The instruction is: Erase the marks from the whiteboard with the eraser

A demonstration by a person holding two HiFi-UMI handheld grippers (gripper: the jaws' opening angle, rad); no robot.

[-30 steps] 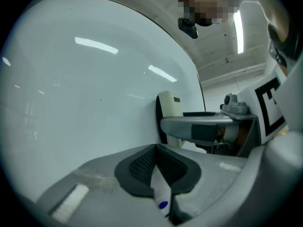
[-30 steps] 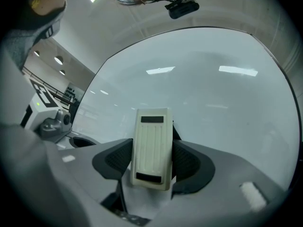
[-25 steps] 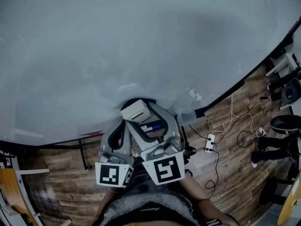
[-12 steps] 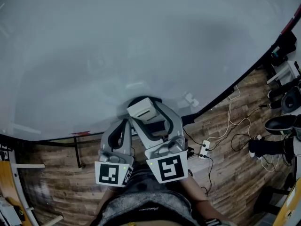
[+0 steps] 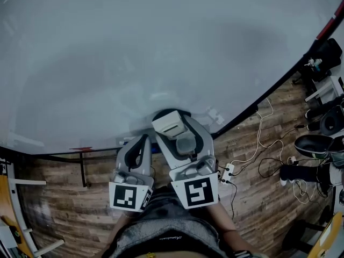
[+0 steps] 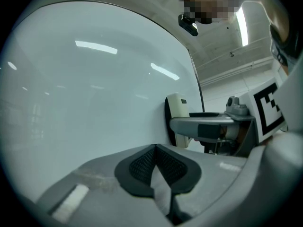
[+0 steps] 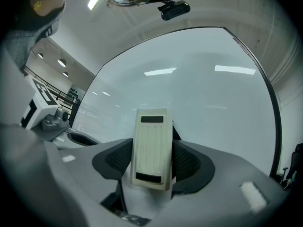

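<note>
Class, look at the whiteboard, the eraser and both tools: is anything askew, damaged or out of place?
Nothing stands out. The right tool grips the eraser squarely between its jaws; the left tool is shut and empty; the whiteboard shows no marks or damage.

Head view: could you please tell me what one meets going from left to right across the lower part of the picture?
Dark stand leg → left hand-held gripper → right hand-held gripper, holding the eraser → white power strip on the wooden floor.
</note>
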